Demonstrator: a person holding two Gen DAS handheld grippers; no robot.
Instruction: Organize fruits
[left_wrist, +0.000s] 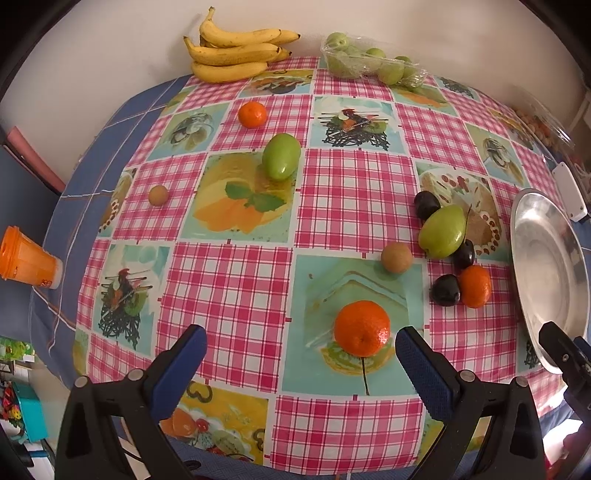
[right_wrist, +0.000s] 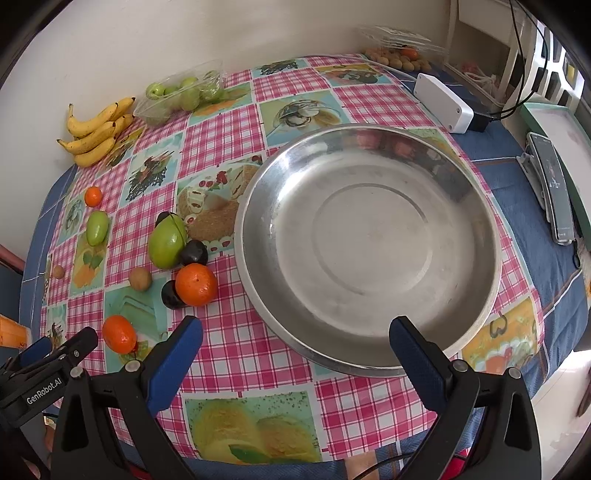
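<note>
Your left gripper (left_wrist: 301, 354) hovers above the near edge of the table (left_wrist: 236, 280), jaws spread wide and holding nothing; a tangerine (left_wrist: 362, 328) lies on the checked cloth just ahead of them, closer to the right finger and touching neither. Your right gripper (right_wrist: 295, 347) hangs at the near rim of the steel bowl (right_wrist: 369, 240), jaws likewise spread and empty, the right finger overlapping the bowl's rim in view. The bowl holds no fruit and sits toward the right side of the table. Just left of the bowl you have a cluster: a large green fruit (left_wrist: 442, 232) with a dark plum (left_wrist: 426, 204) behind it, a second plum (left_wrist: 464, 254) against its near side, a third plum (left_wrist: 446, 290) touching a second tangerine (left_wrist: 475, 286), and a small brown fruit (left_wrist: 396, 257) just beside the group. Toward the middle of the table lies another green fruit (left_wrist: 281, 156), with a third tangerine (left_wrist: 252, 114) beyond it and a second small brown fruit (left_wrist: 158, 195) nearer the left edge. A bunch of bananas (left_wrist: 236, 50) rests at the far edge against the wall, with a clear pack of green fruit (left_wrist: 369, 61) to its right. A white box (right_wrist: 443, 101) lies at the far right corner, and an orange cup (left_wrist: 26, 262) lies off the left edge.
</note>
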